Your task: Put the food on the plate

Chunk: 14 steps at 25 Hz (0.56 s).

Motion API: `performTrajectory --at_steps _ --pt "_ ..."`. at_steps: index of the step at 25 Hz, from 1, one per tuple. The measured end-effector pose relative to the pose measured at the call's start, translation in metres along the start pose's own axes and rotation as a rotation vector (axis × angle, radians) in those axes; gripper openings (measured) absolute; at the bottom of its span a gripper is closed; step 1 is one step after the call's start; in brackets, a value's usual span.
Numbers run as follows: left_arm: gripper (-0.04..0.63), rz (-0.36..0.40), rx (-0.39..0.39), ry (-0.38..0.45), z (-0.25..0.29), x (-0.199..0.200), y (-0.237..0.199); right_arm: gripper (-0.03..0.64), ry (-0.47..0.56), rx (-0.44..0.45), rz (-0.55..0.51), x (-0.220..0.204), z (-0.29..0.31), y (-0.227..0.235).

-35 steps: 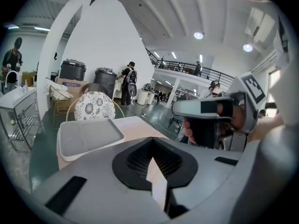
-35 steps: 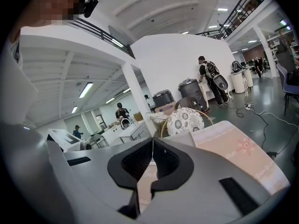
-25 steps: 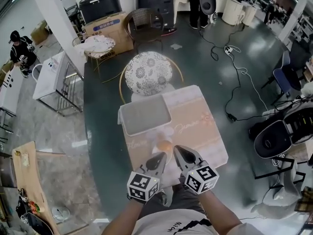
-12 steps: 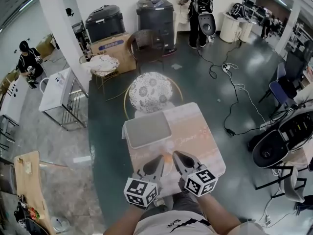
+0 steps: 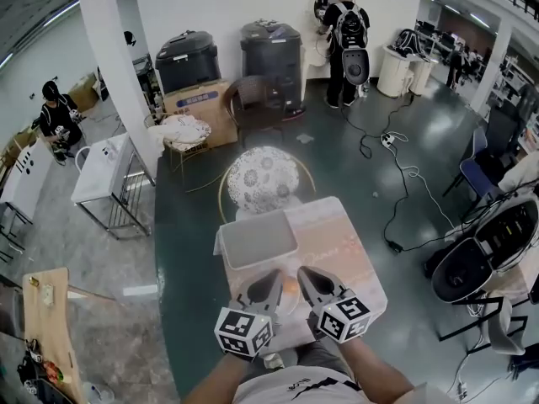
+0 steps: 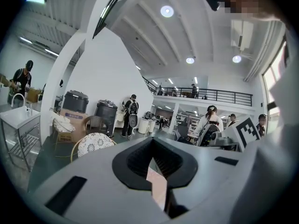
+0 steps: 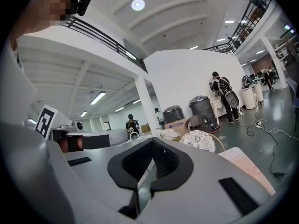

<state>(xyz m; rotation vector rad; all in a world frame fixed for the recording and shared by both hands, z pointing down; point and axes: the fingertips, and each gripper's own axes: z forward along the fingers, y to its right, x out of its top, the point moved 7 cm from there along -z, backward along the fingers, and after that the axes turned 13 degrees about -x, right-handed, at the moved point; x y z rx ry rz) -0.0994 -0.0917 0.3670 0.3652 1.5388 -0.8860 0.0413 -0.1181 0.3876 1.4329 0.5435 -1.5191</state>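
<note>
A small table with a pink cloth point(image 5: 337, 251) stands below me. On its far left lies a grey rectangular tray point(image 5: 257, 238). An orange piece of food point(image 5: 290, 286) shows between the two gripper noses near the front edge, partly hidden by them; what it rests on I cannot make out. My left gripper point(image 5: 271, 281) is shut and holds nothing. My right gripper point(image 5: 306, 278) is beside it, jaws together, also holding nothing. Both gripper views look out level across the room: the left gripper point(image 6: 152, 143) and the right gripper point(image 7: 150, 141) show closed tips with nothing between them.
A round patterned chair point(image 5: 261, 179) stands behind the table. Farther back are a cardboard box point(image 5: 198, 103), two black bins point(image 5: 269, 49) and a person with a backpack point(image 5: 345, 23). Cables point(image 5: 404, 175) trail over the dark floor to the right. A white metal rack point(image 5: 105, 175) stands at the left.
The head view has tilted up, so the table and the grippers sit lower in the frame and more of the back wall shows. Both grippers keep their place side by side at the front edge.
</note>
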Motion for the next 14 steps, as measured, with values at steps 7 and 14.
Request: performTrajectory --at_steps 7,14 --pt "0.006 -0.002 0.009 0.02 -0.01 0.003 0.002 0.015 0.007 0.005 -0.011 0.001 -0.004 -0.009" --pt "0.006 -0.01 0.019 0.034 -0.017 0.004 0.001 0.015 0.011 0.007 -0.025 0.001 -0.007 -0.017"
